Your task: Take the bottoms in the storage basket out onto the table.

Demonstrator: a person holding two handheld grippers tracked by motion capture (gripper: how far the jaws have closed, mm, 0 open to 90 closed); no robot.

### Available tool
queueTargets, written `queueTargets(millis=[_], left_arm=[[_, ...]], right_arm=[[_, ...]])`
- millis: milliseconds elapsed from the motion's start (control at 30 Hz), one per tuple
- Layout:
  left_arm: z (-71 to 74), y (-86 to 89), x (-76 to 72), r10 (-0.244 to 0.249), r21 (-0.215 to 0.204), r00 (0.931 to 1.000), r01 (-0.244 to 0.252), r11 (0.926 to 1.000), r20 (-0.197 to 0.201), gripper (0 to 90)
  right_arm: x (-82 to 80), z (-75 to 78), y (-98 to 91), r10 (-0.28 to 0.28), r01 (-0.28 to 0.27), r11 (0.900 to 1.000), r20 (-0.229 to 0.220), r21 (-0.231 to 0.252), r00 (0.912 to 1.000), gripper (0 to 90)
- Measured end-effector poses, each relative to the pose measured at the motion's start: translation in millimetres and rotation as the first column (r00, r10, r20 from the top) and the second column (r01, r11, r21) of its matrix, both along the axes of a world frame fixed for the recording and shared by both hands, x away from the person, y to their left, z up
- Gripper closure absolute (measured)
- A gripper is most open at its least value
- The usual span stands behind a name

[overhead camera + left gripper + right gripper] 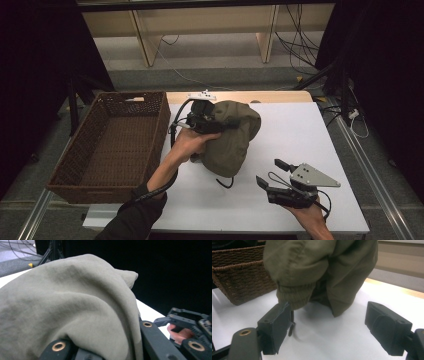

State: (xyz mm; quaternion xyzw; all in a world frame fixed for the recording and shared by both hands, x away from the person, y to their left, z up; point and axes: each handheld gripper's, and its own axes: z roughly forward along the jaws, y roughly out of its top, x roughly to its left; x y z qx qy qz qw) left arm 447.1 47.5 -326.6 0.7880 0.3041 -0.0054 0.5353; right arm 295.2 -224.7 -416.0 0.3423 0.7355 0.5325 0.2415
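Observation:
A bunched olive-green garment (232,140) with a ribbed cuff hangs over the white table (300,135), its lower end touching the surface. My left gripper (220,122) is shut on its upper part, and the cloth (75,302) drapes over both jaws of that gripper (105,340). My right gripper (269,171) rests low near the table's front right, open, with nothing between its fingers. From the right gripper (329,325) the garment (324,270) hangs just beyond the jaws. A black cord (291,327) dangles from it.
A brown wicker basket (160,130) stands at the table's left edge, its weave (242,272) close beside the garment. Bare white tabletop (332,340) lies ahead of the right gripper. Cables run across the floor behind the table.

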Motion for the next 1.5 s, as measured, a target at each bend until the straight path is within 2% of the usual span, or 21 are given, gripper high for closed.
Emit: queueTargets(millis=[200, 267, 600, 900, 1233, 1500], left_arm=[[-8.6, -3.3, 8.7, 0.021, 0.019, 0.9996, -0.020, 0.9996, -0.018, 80.9], [-13.6, -7.0, 14.1, 0.027, 0.038, 0.9992, -0.026, 0.9989, -0.029, 80.9], [-27.5, -23.7, 26.5, 0.027, 0.085, 0.9975, -0.021, 0.9962, -0.066, 80.3], [-37.3, -33.3, 31.3, 0.026, 0.110, 0.9965, -0.017, 0.9938, -0.080, 79.9], [-50.5, -42.5, 38.9, 0.025, 0.147, 0.9934, -0.008, 0.9891, -0.112, 79.5], [-61.9, -49.0, 43.9, 0.033, 0.161, 0.9901, -0.011, 0.9869, -0.137, 78.6]], right_arm=[[-0.5, 0.7, -1.0, -0.003, 0.003, 1.0000, 0.004, 0.000, 1.0000, 21.7], [-0.8, 1.0, -1.1, -0.004, 0.005, 1.0000, 0.006, -0.002, 1.0000, 21.7], [-0.8, 0.9, -1.5, -0.002, 0.002, 1.0000, 0.005, 0.001, 1.0000, 21.7], [-0.7, 1.1, -2.4, -0.004, 0.004, 1.0000, 0.003, 0.005, 1.0000, 21.7], [-0.8, 0.9, -2.0, 0.000, 0.000, 1.0000, 0.005, 0.006, 1.0000, 21.7], [-1.2, 1.5, -3.1, -0.002, 0.002, 1.0000, 0.003, 0.005, 1.0000, 21.7]])
